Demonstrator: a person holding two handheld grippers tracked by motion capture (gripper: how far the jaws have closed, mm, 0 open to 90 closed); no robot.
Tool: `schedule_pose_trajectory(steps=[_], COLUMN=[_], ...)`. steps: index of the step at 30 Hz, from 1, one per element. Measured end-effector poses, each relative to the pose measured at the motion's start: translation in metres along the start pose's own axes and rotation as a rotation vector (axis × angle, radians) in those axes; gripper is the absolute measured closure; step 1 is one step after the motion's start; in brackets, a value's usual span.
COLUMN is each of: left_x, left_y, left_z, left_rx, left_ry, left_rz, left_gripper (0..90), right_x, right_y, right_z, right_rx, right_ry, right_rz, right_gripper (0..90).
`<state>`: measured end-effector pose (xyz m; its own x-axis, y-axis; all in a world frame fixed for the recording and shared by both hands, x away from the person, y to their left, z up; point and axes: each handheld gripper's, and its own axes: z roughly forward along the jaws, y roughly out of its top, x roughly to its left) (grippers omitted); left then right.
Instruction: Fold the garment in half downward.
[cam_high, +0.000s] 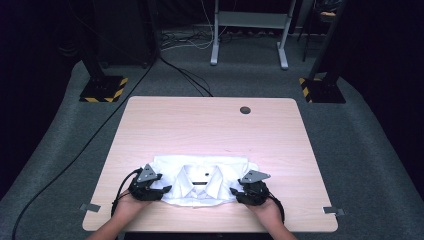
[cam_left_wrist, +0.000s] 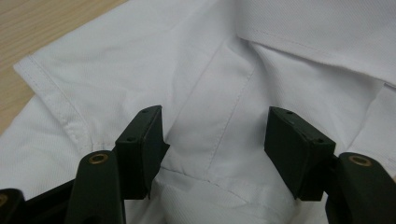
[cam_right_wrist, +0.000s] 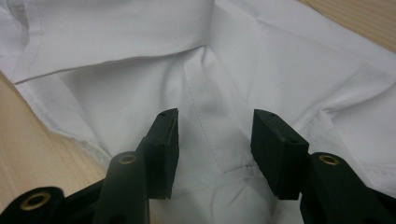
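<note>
A folded white shirt (cam_high: 202, 182) lies on the near part of a light wooden table (cam_high: 210, 125), collar up, with a dark button just below the collar (cam_high: 200, 176). The left gripper (cam_high: 156, 189) sits at the shirt's left edge and the right gripper (cam_high: 239, 192) at its right edge, each held by a hand (cam_high: 131, 202) coming in from the near side of the table; the other hand (cam_high: 267, 209) is behind the right gripper.

In the left gripper view the left gripper (cam_left_wrist: 215, 140) has its two black fingers (cam_left_wrist: 142, 149) standing well apart, with a seamed fold of the shirt (cam_left_wrist: 219, 116) lying in the gap between them. The pads do not press on the cloth; it simply passes under and between them. The shirt's stitched edge runs off to the left of the fingers, with bare table beyond it.

In the right gripper view the right gripper (cam_right_wrist: 215, 144) is likewise parted, its fingers (cam_right_wrist: 163, 144) a moderate way open. A creased seam of the shirt (cam_right_wrist: 205, 98) lies between and just ahead of them, not clamped. The collar's underside stretches across above the fingertips, and table wood shows to their left
</note>
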<state>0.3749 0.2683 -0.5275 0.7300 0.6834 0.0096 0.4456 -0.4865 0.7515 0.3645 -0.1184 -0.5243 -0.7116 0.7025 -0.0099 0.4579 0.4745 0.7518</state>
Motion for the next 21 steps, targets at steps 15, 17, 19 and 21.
schedule_pose_trajectory(steps=[15, 17, 19, 21], left_x=[-0.002, -0.005, -0.009, -0.014], left_y=[0.016, 0.024, 0.032, 0.041], left_z=[0.001, -0.002, -0.004, -0.003], left_rx=[0.008, -0.013, -0.028, -0.038], left_ry=[-0.055, -0.061, -0.063, -0.063], left_rz=[-0.076, -0.054, -0.022, 0.008], left_gripper=[29.1, 28.9, 28.3, 26.7], right_x=[-0.002, -0.004, -0.006, -0.006], right_y=[0.003, 0.007, 0.012, 0.018], right_z=[-0.011, -0.017, -0.023, -0.026], right_rx=[0.009, -0.02, -0.049, -0.07], right_ry=[0.002, 0.006, 0.013, 0.024], right_rz=[0.025, 0.051, 0.076, 0.087], right_gripper=[38.9, 38.0, 37.4, 36.4])
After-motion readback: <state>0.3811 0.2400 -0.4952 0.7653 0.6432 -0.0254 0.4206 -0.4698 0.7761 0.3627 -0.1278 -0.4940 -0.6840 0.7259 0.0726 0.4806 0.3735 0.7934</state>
